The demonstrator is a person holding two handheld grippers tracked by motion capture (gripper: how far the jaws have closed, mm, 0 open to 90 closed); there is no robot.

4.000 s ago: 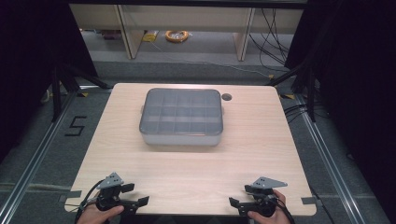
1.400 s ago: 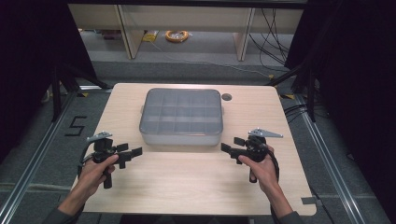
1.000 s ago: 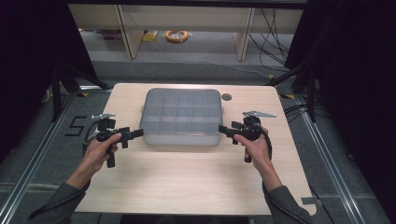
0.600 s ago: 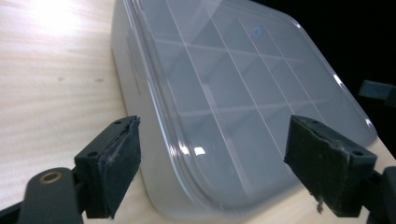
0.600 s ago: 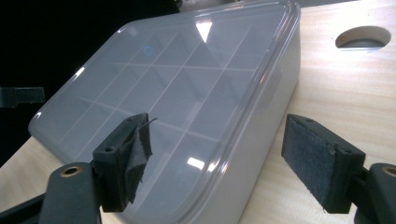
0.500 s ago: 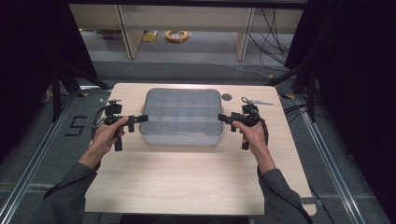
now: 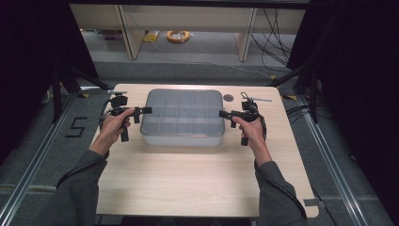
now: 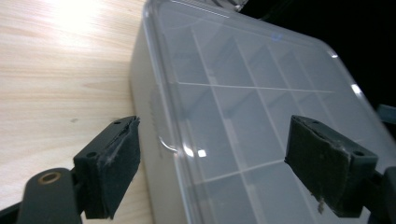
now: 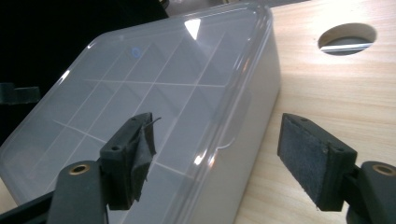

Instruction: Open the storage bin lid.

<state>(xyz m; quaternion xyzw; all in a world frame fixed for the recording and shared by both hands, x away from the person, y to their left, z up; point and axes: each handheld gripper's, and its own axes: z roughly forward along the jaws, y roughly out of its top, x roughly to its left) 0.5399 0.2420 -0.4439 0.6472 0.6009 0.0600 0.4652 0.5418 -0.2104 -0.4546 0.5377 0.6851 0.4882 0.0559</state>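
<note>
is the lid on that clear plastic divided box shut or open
Shut. The clear plastic divided box has its lid lying flat and flush along the rim in both gripper views, with no gap showing. Whether any latch is fastened cannot be told.

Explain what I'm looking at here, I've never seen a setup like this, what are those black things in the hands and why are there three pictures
There is no robot here: a person sits at a wooden table and holds a hand tool in each hand. The left gripper and the right gripper each have two black padded jaws.

One picture comes from a camera above the table, looking down. The other two come from small cameras riding on each gripper, looking out between its jaws.

On the table lies a clear plastic organizer box, lid closed, split into compartments; they look empty. Near its far right corner is a round hole in the tabletop.

Nothing is held. Both grippers are open, one at each short side of the box, jaws straddling the lid's edge.
</note>
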